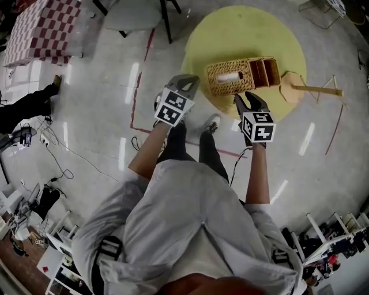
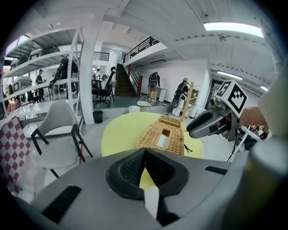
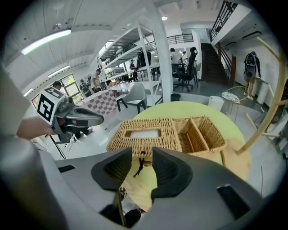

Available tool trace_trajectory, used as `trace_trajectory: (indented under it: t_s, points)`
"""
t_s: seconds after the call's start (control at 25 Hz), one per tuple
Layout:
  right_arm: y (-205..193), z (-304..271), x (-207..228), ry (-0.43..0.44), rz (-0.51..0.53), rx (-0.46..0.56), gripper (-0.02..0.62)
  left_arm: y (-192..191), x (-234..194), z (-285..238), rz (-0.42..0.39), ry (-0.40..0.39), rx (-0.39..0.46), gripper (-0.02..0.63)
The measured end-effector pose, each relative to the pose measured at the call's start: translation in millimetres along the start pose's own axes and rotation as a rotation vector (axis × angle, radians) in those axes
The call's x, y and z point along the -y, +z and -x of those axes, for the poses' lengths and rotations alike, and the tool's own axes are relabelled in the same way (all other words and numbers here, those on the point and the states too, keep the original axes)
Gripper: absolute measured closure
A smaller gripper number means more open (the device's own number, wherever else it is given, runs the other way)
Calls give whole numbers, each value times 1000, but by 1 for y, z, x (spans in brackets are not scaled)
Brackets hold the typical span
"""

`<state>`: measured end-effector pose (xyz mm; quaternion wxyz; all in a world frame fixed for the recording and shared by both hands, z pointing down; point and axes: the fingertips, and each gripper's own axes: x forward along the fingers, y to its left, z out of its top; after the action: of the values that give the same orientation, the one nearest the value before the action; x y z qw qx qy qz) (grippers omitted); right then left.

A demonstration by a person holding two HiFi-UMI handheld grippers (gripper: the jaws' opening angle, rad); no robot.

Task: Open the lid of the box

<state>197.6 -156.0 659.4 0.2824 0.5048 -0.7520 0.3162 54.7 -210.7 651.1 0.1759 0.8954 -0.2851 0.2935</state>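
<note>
A wicker box [image 1: 230, 78] stands on the round yellow table [image 1: 230, 34]. Its woven lid has a slot showing white tissue, and two lidless compartments [image 3: 198, 132] sit at its right end. My right gripper [image 3: 142, 155] is open just in front of the box's near side. A short black cord loop [image 3: 141, 164] hangs from the lid's front edge in the gap between the jaws, and the pads do not press on it. My left gripper [image 2: 145, 155] is shut and holds nothing. It hovers left of the box [image 2: 164, 134], off the table's edge [image 1: 185, 80].
A light wooden stand [image 1: 314, 89] leans at the table's right edge. A grey chair [image 1: 132, 14] and a checkered table [image 1: 43, 29] are at the far left. Red tape lines and cables mark the floor. My legs are below the table's near edge.
</note>
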Motion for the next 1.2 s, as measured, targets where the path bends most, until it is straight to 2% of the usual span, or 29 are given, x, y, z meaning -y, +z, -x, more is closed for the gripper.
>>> trace_trajectory:
  t_s: [0.28,0.56,0.68,0.8,1.0,1.2]
  points:
    - [-44,-24,-4,0,-19,-98,433,-30,8,-8,22,-8,-47,577]
    - [-61,-39,-3,13,-60,-128,452,-51,15,-11,29,-15,-80,577]
    - [-65,-43,-4,15,-76,-133,476,-53,12,-10,36,-8,-77,577]
    - [-66,-44,-4,-9,-60,-138,548,-51,10,-8,33,-4,-71,577]
    - [-63,-36,-5,-19,-39,-142,557,-46,9,0,30,5,-59,577]
    - [-44,-17,-6,-36,-20,-106,564,-30,10,9,16,9,-33,577]
